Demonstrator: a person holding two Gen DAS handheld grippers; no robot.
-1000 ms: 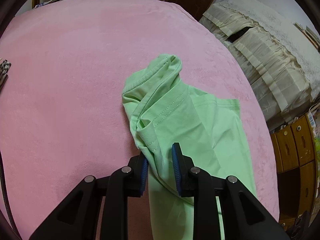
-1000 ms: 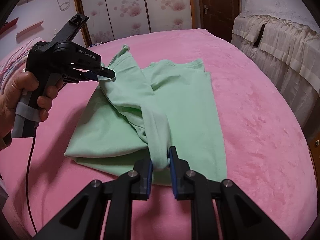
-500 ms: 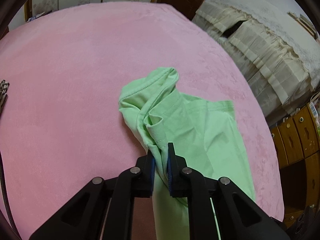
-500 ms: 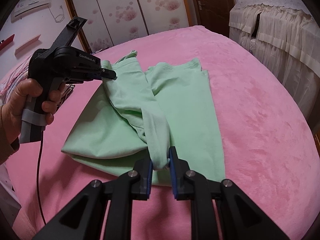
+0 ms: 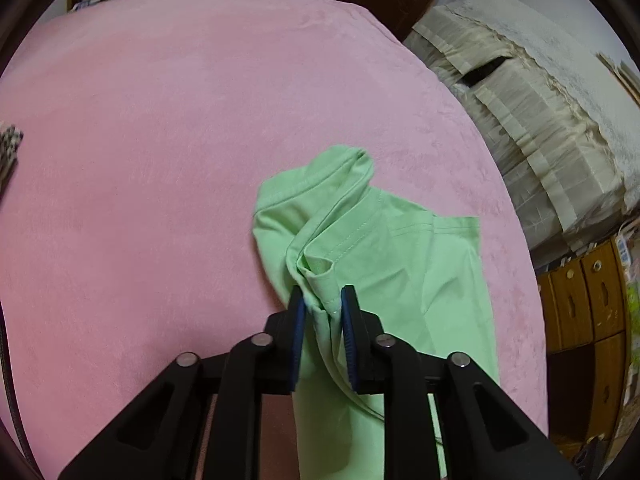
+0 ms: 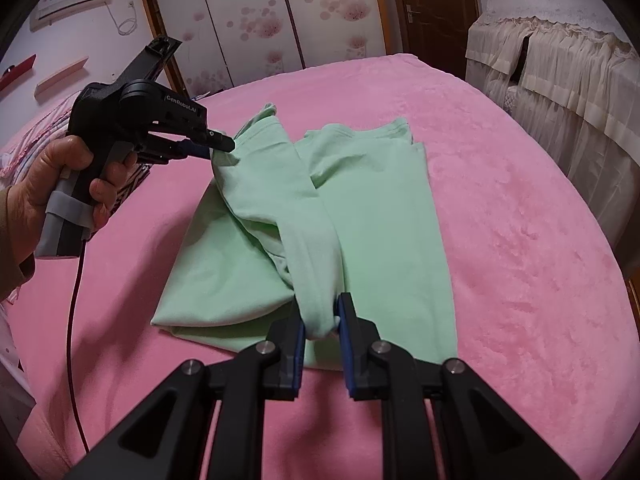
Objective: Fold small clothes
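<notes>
A light green T-shirt [image 6: 380, 216] lies on the pink bed [image 6: 520, 240], partly folded lengthwise. My right gripper [image 6: 320, 316] is shut on a bunched fold at the shirt's near edge. My left gripper [image 5: 323, 304] is shut on bunched fabric near the sleeve and collar end [image 5: 320, 192]. In the right wrist view the left gripper [image 6: 218, 146] shows at the left, held by a hand, pinching the shirt's far left side and lifting it off the bed. The lifted fold stretches between the two grippers over the flat part of the shirt.
The pink bed cover [image 5: 160, 140] spreads wide to the left of the shirt. A cream frilled cover [image 6: 560, 92] drapes furniture to the right. Wardrobe doors [image 6: 260, 20] stand behind the bed. A wooden drawer cabinet [image 5: 580, 304] is at the right. A cable [image 6: 76, 304] hangs from the left gripper.
My left gripper has closed onto the bunched fabric it had between open fingers. Both grippers have lifted the fold slightly and carried it a little to the right.
</notes>
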